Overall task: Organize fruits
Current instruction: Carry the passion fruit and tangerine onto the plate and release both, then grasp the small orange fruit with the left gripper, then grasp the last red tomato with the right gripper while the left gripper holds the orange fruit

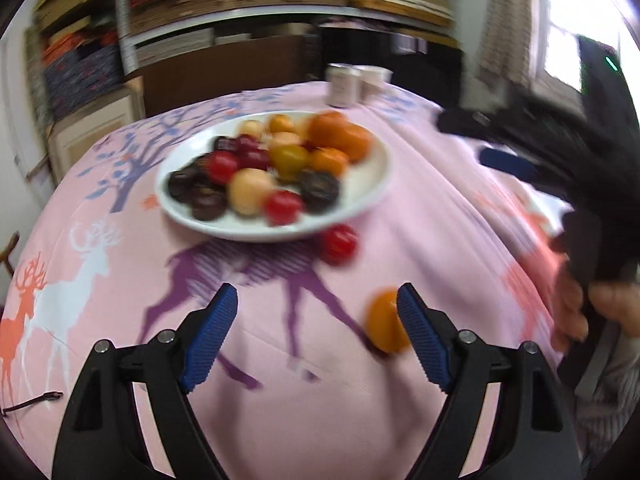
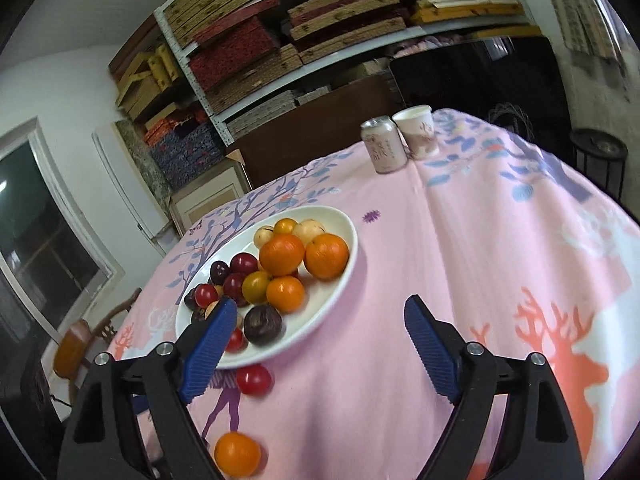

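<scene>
A white plate (image 1: 372, 184) (image 2: 336, 224) on the pink deer-print tablecloth holds several oranges, red cherry tomatoes, pale and dark purple fruits. A loose red tomato (image 1: 339, 243) (image 2: 253, 378) lies on the cloth just beside the plate's near rim. A loose orange (image 1: 384, 322) (image 2: 237, 453) lies nearer, partly behind my left gripper's right finger. My left gripper (image 1: 316, 300) is open and empty above the cloth; its view is blurred. My right gripper (image 2: 320, 312) is open and empty right of the plate; it also shows in the left wrist view (image 1: 480, 140).
A drink can (image 2: 383, 145) (image 1: 342, 84) and a paper cup (image 2: 418, 132) stand at the table's far edge. Shelves of stacked boxes (image 2: 280, 40) fill the wall behind. A wooden chair (image 2: 80, 344) stands left of the table.
</scene>
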A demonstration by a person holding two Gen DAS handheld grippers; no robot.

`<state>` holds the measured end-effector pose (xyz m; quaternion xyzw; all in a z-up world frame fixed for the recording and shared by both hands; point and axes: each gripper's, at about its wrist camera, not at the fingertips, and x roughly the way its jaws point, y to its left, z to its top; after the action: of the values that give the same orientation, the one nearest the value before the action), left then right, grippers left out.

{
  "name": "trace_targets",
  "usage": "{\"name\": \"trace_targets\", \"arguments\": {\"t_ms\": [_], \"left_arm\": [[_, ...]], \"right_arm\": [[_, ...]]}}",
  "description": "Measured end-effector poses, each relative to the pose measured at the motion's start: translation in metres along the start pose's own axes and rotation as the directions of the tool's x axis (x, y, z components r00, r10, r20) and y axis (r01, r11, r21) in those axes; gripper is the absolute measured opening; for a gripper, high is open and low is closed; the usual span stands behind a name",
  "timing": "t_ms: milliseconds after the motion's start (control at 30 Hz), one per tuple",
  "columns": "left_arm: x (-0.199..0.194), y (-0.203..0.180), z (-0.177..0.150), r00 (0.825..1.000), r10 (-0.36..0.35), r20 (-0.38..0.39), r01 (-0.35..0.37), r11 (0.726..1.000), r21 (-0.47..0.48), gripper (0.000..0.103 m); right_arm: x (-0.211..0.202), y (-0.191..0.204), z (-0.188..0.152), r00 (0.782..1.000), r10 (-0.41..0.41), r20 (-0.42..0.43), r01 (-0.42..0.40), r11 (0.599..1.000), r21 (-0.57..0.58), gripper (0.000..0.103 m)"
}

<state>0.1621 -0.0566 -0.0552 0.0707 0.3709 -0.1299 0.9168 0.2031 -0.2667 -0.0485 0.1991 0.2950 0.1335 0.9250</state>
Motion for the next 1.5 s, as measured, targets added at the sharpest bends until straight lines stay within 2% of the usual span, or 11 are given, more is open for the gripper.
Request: {"name": "trace_targets", "arguments": {"t_ms": [133,333,567,600,633,700,800,900,1000,1200,1500], "left_arm": [[0.005,-0.020,-0.004,0.999,-0.022,-0.025,0.023,0.999,0.045,0.080],[0.019,-0.021,-0.002,0.996,-0.032,-0.082,0.033,0.999,0.007,0.078],[0.031,-0.023,-0.002,0.986,-0.098,-0.136,0.098,0.995,-0.009,0.045],[0.029,-0.024,-0.002,0.985,-0.108,-0.133,0.109,0.994,-0.003,0.036],[0.027,-0.024,-0.003,0.985,-0.113,-0.129,0.114,0.994,0.001,0.036],[0.022,-0.019,-0.004,0.994,-0.033,-0.105,0.033,0.999,0.006,0.036],[0.014,0.015,-0.006,0.995,0.046,-0.086,-0.053,0.996,-0.077,0.036],[0.009,0.048,-0.007,0.985,0.156,-0.077,-0.166,0.975,-0.148,0.036],[0.016,0.072,-0.009,0.973,0.203,-0.110,-0.223,0.953,-0.206,0.036],[0.026,0.072,-0.009,0.977,0.168,-0.135,-0.194,0.958,-0.209,0.036],[0.024,0.069,-0.011,0.976,0.171,-0.135,-0.197,0.958,-0.210,0.036]], "right_arm": [[-0.005,-0.005,-0.007,1.000,0.005,-0.003,-0.005,1.000,0.020,0.087],[-0.003,-0.007,-0.010,1.000,0.003,-0.024,-0.003,1.000,0.023,0.088],[0.001,-0.003,-0.012,0.999,0.000,-0.053,0.001,1.000,0.012,0.092],[0.002,-0.002,-0.013,0.998,-0.001,-0.057,0.001,1.000,0.007,0.092],[0.004,0.000,-0.014,0.998,-0.002,-0.067,0.002,1.000,-0.003,0.092],[0.009,0.004,-0.016,0.996,-0.002,-0.091,0.000,1.000,-0.020,0.092],[0.019,0.016,-0.024,0.989,0.004,-0.148,-0.016,0.997,-0.082,0.092],[0.031,0.039,-0.037,0.976,-0.002,-0.216,-0.040,0.981,-0.192,0.092],[0.044,0.066,-0.049,0.966,-0.041,-0.254,-0.040,0.951,-0.306,0.092],[0.062,0.085,-0.054,0.958,-0.100,-0.269,-0.003,0.934,-0.357,0.092],[0.074,0.090,-0.058,0.948,-0.121,-0.295,0.006,0.931,-0.364,0.076]]}}
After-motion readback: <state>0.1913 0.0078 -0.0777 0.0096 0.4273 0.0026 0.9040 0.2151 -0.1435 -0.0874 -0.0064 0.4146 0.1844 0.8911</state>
